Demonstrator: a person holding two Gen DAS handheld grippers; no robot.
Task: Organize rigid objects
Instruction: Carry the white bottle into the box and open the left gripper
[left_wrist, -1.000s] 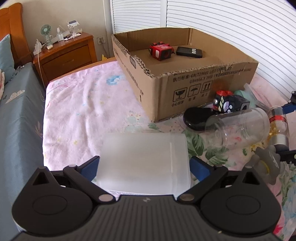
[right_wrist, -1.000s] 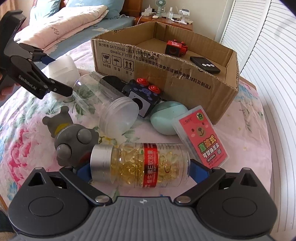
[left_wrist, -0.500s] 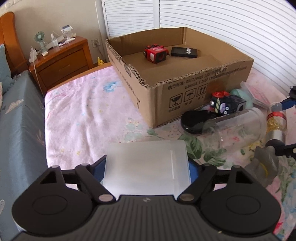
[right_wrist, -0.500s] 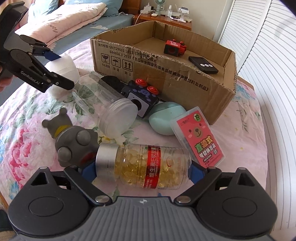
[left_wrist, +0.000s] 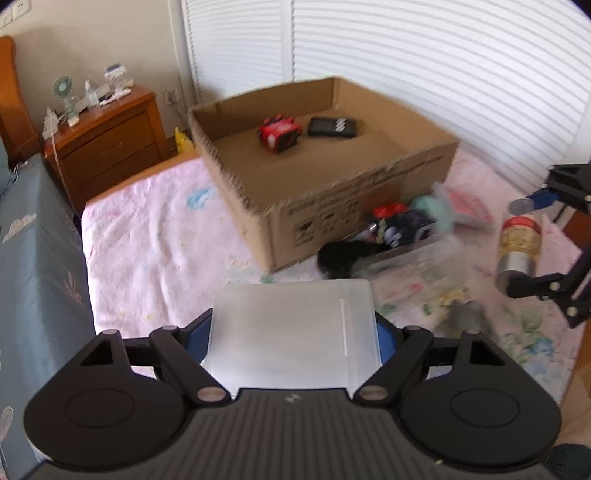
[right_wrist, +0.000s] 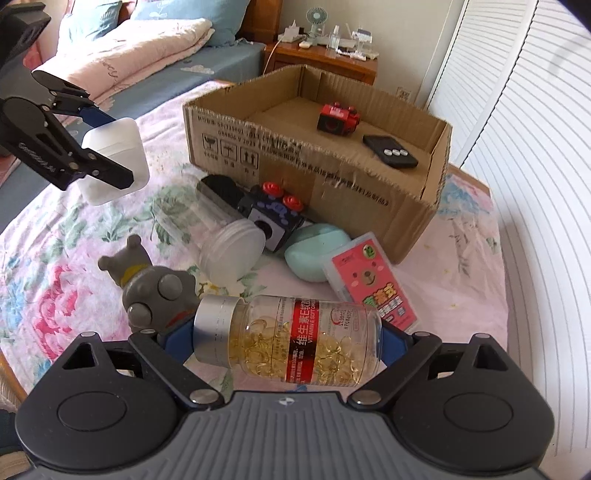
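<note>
Frosted box (left_wrist: 293, 328) and pill bottle (right_wrist: 295, 341), each clamped in closed jaws, have just left the bed (right_wrist: 55, 236); carton (right_wrist: 332, 173) next.

The frosted box (left_wrist: 295, 332) looks like matt, translucent plastic, while the capsule bottle (right_wrist: 295, 343) is clear, glossy plastic with a brushed metal cap (right_wrist: 216, 328). The carton (right_wrist: 332, 173) is rough brown cardboard with torn, ragged edges. The bedsheet (right_wrist: 55, 258) is soft printed cloth, the nightstand (left_wrist: 107, 147) varnished wood.
</note>
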